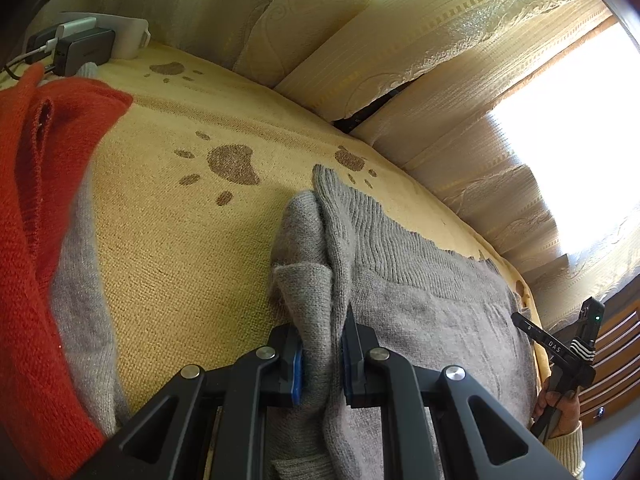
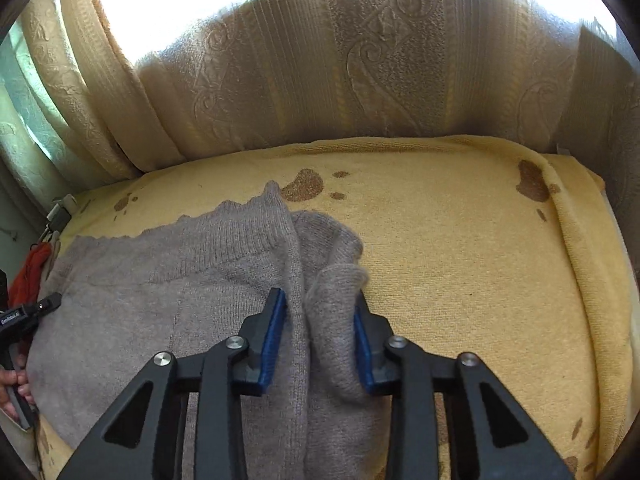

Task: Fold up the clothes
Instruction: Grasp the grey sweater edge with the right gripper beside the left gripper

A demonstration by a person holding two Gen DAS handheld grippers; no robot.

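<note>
Left of the left jaws an orange knit [image 1: 36, 200] lies heaped over a strip of grey, and beyond it some chargers [image 1: 84, 46] sit at the far edge of the bed. The yellow paw-print cover [image 1: 180, 248] stretches bare between that heap and the jaws.

The grey sweater [image 1: 432, 320] lies spread on the cover, its ribbed hem at the far side, ahead of both grippers. It looks light, soft and limp, a loose knit that will sag and stretch where it hangs, so I'd judge the firm places to take it are the bunched corners near the ribbing, not the thin middle.

The left gripper [image 1: 320, 364] has its jaws drawn close and clamped on a gathered ridge of the sweater, wool pinched tight between the blue pads and standing up just ahead of them.

The right gripper [image 2: 320, 344] stands at the sweater's other edge. Its jaws are a moderate way apart with a fold of wool humped between them; the right pad is pressed into the fold, while the left looks only beside the cloth, so the grip seems not yet firm
</note>
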